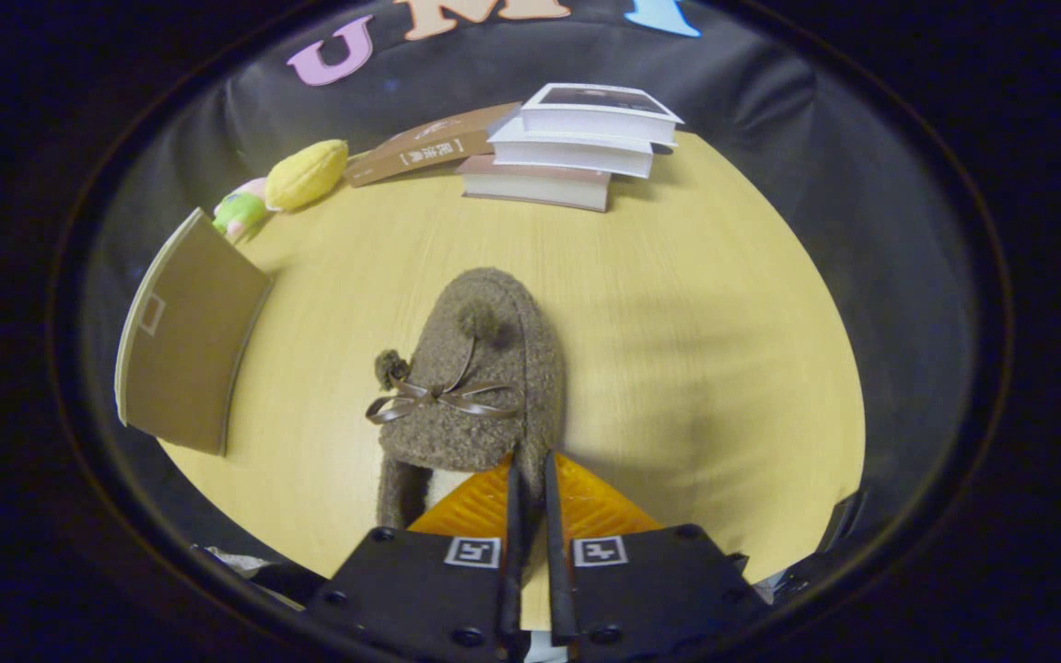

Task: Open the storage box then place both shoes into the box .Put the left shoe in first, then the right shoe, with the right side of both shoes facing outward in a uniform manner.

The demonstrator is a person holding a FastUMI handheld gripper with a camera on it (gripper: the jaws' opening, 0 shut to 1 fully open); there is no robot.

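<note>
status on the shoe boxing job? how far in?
Done: the cardboard box lid stands raised beside the table edge, so the box looks opened. In hand: the claw is pinched on the brown fuzzy shoe at its collar. Left: boxing it; which shoe this is I cannot tell.

I see a pale wooden table (705, 368) carrying everything. A brown shoe (480, 368) sits near the middle, toe toward the far edge, its heel side pinched between the nearly closed fingers of the gripper (530, 479). Along the far edge lies a stack of books (577, 147), with a brown booklet (429, 145) just beside it. At the far left corner sit a yellow toy (307, 173) and a green one (240, 212). A brown box (182, 336) stands at the left edge.
</note>
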